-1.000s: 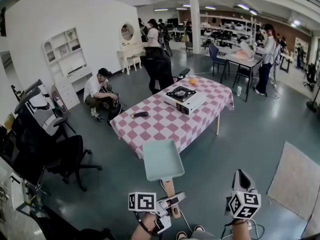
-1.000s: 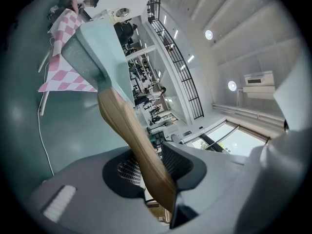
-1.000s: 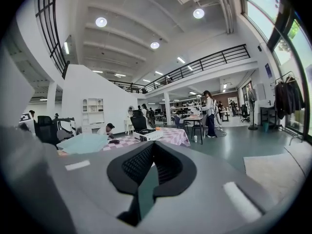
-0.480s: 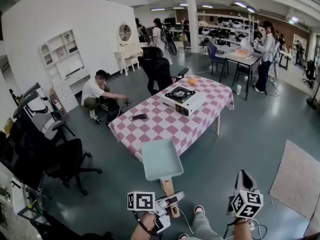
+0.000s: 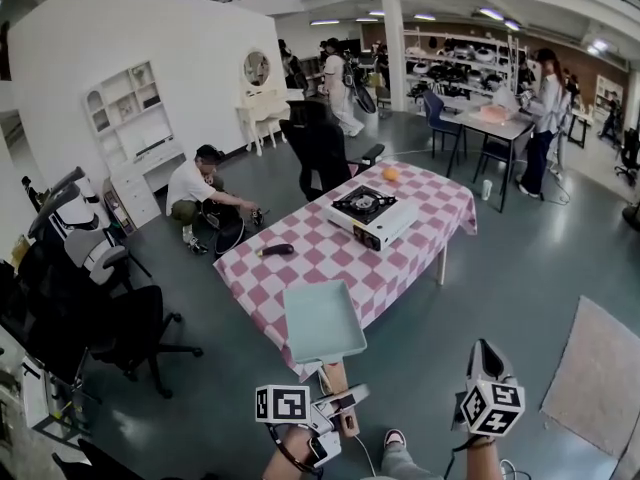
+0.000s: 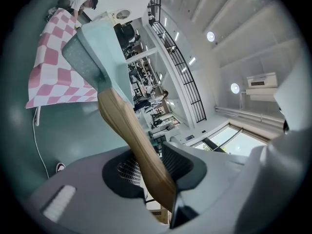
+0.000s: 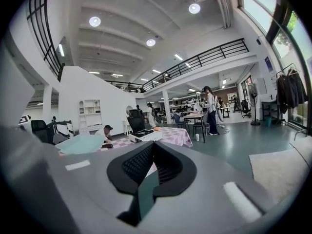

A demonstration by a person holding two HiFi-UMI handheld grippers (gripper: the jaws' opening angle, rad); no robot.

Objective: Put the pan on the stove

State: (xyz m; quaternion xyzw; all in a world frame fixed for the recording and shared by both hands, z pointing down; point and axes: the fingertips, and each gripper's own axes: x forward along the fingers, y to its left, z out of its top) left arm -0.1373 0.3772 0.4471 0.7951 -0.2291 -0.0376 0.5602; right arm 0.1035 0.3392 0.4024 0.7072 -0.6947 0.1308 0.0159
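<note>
Head view: pan seemingly over table edge; stove well apart.

The stove stands on the far half of the table, with a round fruit behind it and a small object near the table's left edge. The pan is at the table's near end, its handle between the left tongs. The right tongs are to its right, well apart.
</note>
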